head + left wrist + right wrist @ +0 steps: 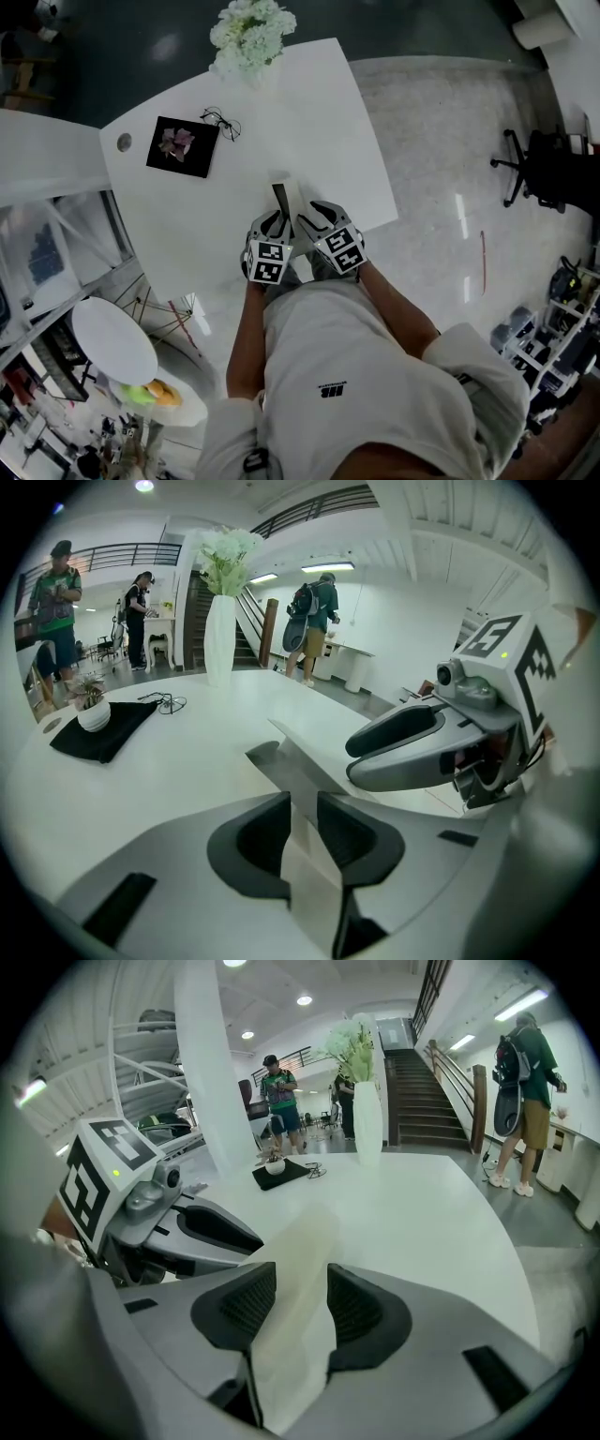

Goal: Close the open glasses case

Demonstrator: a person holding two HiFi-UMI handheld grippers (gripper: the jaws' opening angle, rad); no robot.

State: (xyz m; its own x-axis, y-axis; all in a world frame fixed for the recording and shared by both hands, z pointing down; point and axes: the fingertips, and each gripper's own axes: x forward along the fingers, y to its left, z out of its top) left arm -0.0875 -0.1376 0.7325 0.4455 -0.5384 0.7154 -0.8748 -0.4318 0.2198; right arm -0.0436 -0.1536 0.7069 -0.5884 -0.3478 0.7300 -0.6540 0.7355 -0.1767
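The glasses case (281, 195) lies open at the near edge of the white table (328, 112), one dark inner strip showing. My left gripper (273, 223) and right gripper (308, 219) meet it side by side. In the left gripper view the left gripper (302, 803) is shut on a thin white panel of the case (298, 761), with the right gripper's fingers (398, 747) just beyond. In the right gripper view the right gripper (302, 1283) is shut on a cream flap of the case (298, 1241).
A pair of glasses (221, 122) lies beside a black cloth (182, 145) with a small potted plant on it. A white vase of flowers (251, 33) stands at the table's far edge. A round table (114, 339) is below left, an office chair (544, 169) right. People stand in the background (314, 621).
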